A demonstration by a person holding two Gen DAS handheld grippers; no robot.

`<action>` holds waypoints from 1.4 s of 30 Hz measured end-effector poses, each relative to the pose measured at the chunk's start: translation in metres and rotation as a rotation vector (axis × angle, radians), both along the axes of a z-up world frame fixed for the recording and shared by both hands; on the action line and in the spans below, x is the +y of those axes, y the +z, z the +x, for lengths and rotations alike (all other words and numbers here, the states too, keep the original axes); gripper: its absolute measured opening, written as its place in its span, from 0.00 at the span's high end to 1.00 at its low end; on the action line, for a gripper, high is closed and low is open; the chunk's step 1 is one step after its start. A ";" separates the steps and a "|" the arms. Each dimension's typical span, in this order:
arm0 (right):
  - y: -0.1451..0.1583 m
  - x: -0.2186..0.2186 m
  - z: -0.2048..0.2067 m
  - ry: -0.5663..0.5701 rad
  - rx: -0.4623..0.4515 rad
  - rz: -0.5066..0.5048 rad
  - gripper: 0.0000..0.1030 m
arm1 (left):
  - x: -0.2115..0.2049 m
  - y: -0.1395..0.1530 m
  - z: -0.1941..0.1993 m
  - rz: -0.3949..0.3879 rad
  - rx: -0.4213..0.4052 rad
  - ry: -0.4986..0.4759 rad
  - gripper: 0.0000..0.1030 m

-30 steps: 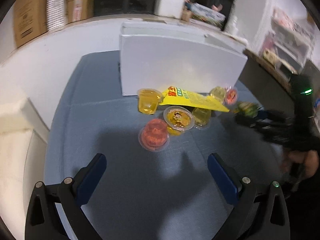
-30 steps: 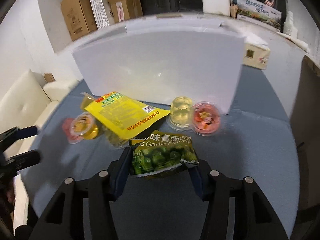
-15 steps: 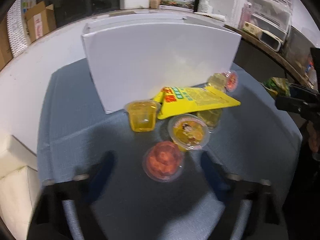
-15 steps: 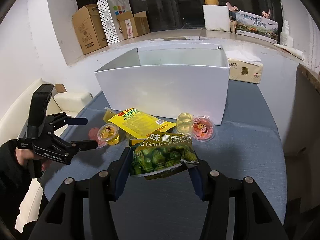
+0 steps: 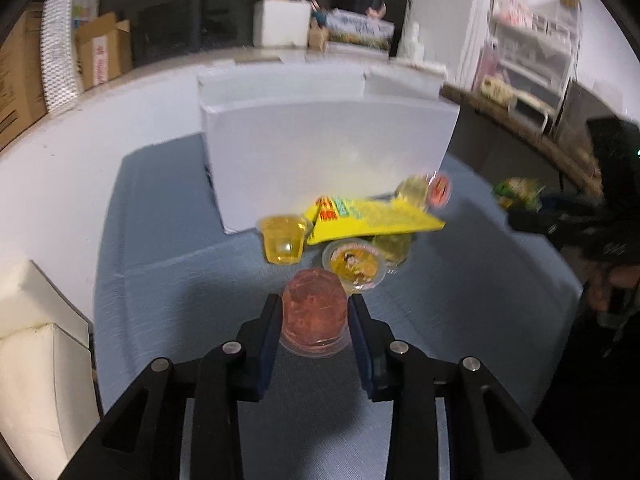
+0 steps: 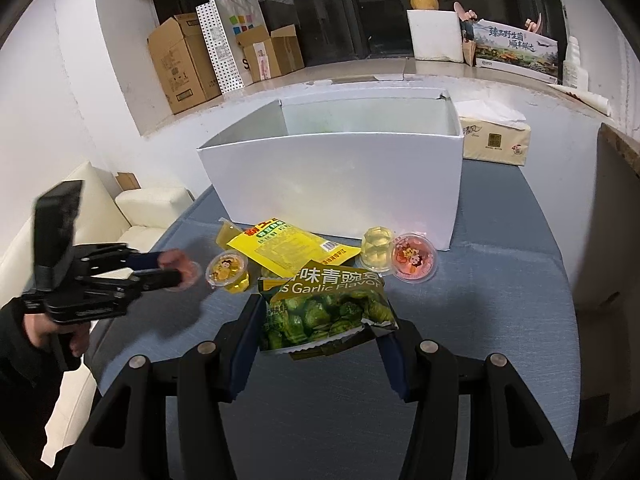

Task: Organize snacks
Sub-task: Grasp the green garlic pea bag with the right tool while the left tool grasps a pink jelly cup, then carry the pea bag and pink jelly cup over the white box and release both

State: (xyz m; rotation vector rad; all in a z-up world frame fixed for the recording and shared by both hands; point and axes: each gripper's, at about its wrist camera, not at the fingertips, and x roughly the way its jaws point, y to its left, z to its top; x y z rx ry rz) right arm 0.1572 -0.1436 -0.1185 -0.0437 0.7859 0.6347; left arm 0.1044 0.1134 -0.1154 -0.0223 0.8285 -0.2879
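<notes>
Clamping a pink jelly cup [image 5: 314, 314] between its fingers, the left gripper [image 5: 315, 320] stayed near the tabletop's [image 5: 168, 280] front edge; the right gripper [image 6: 320, 330] pinched the green pea bag [image 6: 326, 308].

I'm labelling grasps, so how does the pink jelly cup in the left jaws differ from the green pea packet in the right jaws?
The pink translucent jelly cup is rigid, round and upside down, its rim at the bottom; the green printed foil pea packet is soft, flat and crumpled. The cup fills the left gripper at a narrow gap; the packet spans the right gripper, which is set wider. Each is clamped by its sides.
</notes>
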 end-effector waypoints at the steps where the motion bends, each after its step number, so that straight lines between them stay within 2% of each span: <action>1: -0.001 0.001 0.000 0.006 0.003 0.002 0.43 | 0.002 0.001 -0.002 -0.015 0.001 0.006 0.64; 7: 0.002 0.005 -0.002 0.023 0.000 0.010 0.43 | 0.000 0.014 -0.016 -0.038 -0.040 0.022 0.64; 9: 0.006 0.005 -0.001 0.022 -0.006 0.016 0.43 | -0.005 0.030 -0.016 -0.041 -0.077 0.020 0.64; 13: 0.035 0.004 0.011 0.034 -0.051 0.077 0.43 | -0.011 0.067 -0.003 -0.042 -0.161 0.011 0.64; 16: 0.066 0.009 0.034 0.035 -0.130 0.082 0.43 | -0.016 0.097 0.024 -0.022 -0.234 0.012 0.64; 18: 0.083 0.016 0.056 0.027 -0.154 0.064 0.43 | -0.017 0.115 0.046 -0.004 -0.300 0.023 0.64; 20: 0.094 0.023 0.084 0.018 -0.162 0.063 0.43 | -0.018 0.125 0.077 0.030 -0.332 0.054 0.64; 22: 0.097 0.030 0.114 0.000 -0.131 0.053 0.43 | -0.015 0.126 0.101 0.005 -0.323 0.058 0.64; 24: 0.093 0.035 0.137 -0.023 -0.104 0.033 0.41 | -0.015 0.120 0.129 0.037 -0.306 0.085 0.63; 25: 0.090 0.037 0.147 -0.033 -0.090 0.016 0.35 | -0.014 0.117 0.141 0.034 -0.286 0.095 0.63; 26: 0.086 0.039 0.155 -0.052 -0.074 -0.009 0.21 | -0.011 0.113 0.151 0.022 -0.258 0.111 0.60; 27: 0.082 0.038 0.161 -0.074 -0.061 -0.026 0.12 | -0.010 0.110 0.157 0.016 -0.241 0.127 0.45; 28: 0.078 0.036 0.165 -0.091 -0.054 -0.032 0.02 | -0.009 0.107 0.162 0.011 -0.223 0.144 0.13; 29: 0.077 0.034 0.166 -0.088 -0.058 -0.021 0.00 | -0.007 0.104 0.165 0.009 -0.213 0.158 0.00; 37: 0.076 0.008 0.157 -0.088 -0.038 0.109 0.00 | -0.015 0.098 0.149 0.055 -0.242 0.125 0.00; 42: 0.080 -0.005 0.136 -0.076 -0.038 0.157 0.00 | -0.015 0.103 0.123 0.005 -0.229 0.118 0.00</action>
